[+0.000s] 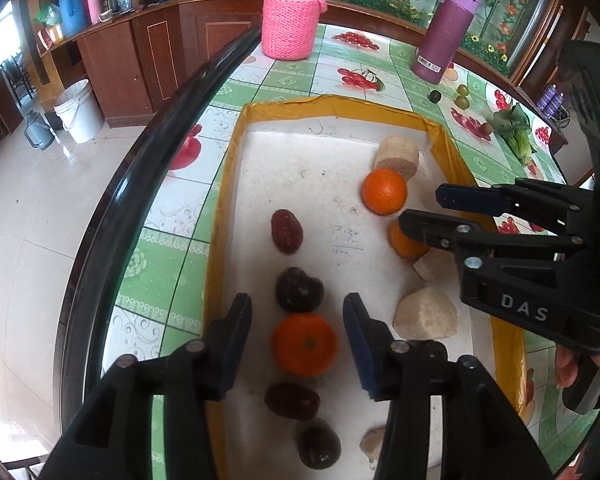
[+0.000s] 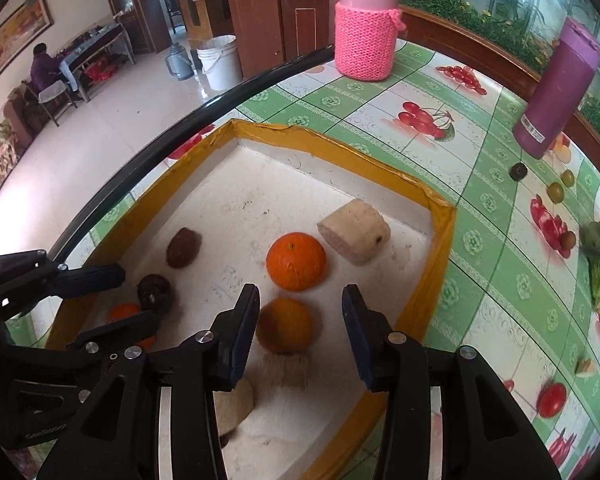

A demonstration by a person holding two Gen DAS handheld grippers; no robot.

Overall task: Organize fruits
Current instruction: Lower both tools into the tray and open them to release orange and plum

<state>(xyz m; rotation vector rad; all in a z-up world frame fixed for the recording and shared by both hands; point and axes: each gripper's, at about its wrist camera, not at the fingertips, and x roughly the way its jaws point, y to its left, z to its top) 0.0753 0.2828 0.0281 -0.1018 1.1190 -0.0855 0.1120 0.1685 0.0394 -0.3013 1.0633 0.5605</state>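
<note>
Fruits, sorting partly done. Left gripper: released, fingers straddling an orange without touching; it sits in a column of dark fruits along the tray's left side. Right gripper: released over a second orange, clear of it. Third orange just beyond; pale chunks scattered on the right, seemingly unsorted. Outside the tray on the worktop: small green fruits, pink knit-sleeved bottle, purple flask. Grippers work close together; collision risk.
</note>
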